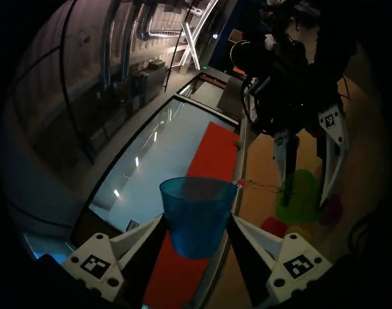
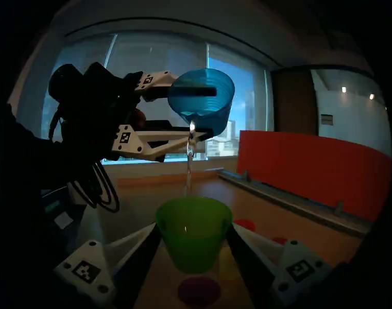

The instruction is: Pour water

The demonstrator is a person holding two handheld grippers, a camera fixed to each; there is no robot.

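Clamped at six o'clock by the right hand-held gripper [image 2: 194, 229]: green cup [image 2: 194, 244], upright. Farther off at twelve o'clock, blue cup [image 2: 202, 98] pinched in the left hand-held gripper [image 2: 198, 112], tipped, thin water stream [image 2: 188, 165] dropping into the green one. Best done slowly: gentle tilt, lip centred over the green rim, receiver level above the worktop [image 2: 268, 211].

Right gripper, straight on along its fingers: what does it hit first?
Beyond the right gripper's own green cup, probably the water stream falling from the blue cup, then the lower finger of the left gripper. Depth is unclear; passing under, it reaches the window sill.
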